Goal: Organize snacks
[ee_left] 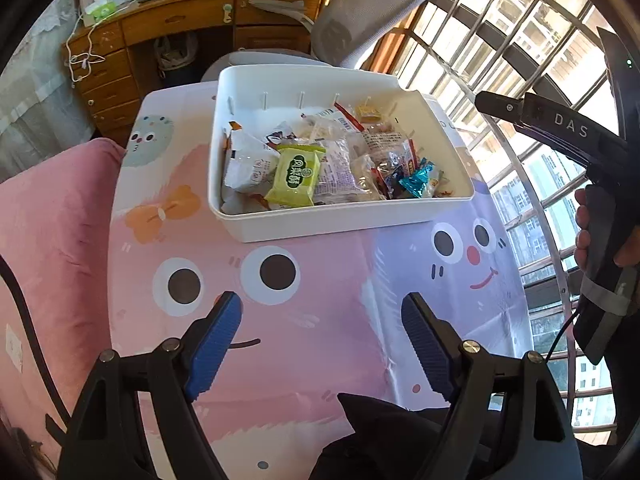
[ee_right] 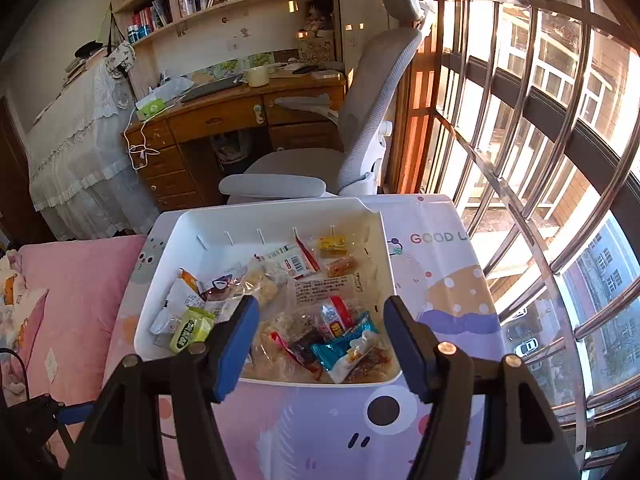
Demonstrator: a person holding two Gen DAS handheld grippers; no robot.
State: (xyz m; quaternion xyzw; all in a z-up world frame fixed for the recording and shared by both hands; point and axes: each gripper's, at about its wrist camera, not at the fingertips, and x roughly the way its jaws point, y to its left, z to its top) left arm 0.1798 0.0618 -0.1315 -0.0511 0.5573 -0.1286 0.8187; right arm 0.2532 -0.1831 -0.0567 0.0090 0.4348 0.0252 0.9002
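A white plastic bin (ee_left: 320, 222) (ee_right: 276, 210) stands on a table with a cartoon-print cloth (ee_left: 320, 300). Several wrapped snacks lie inside, among them a green packet (ee_left: 294, 176) (ee_right: 190, 328) and a teal wrapper (ee_left: 416, 180) (ee_right: 340, 344). My left gripper (ee_left: 322, 312) hangs open over bare cloth in front of the bin, with nothing between its blue pads. My right gripper (ee_right: 320, 318) hovers open above the bin's near right part, its jaws empty. In the left wrist view the right gripper's body shows at the right edge, with a hand (ee_left: 584, 236) on its handle.
A pink cushion (ee_left: 52, 240) lies left of the table. Behind the table are a grey office chair (ee_right: 360, 128) and a wooden desk (ee_right: 224, 120). A barred window (ee_right: 540, 160) runs along the right side.
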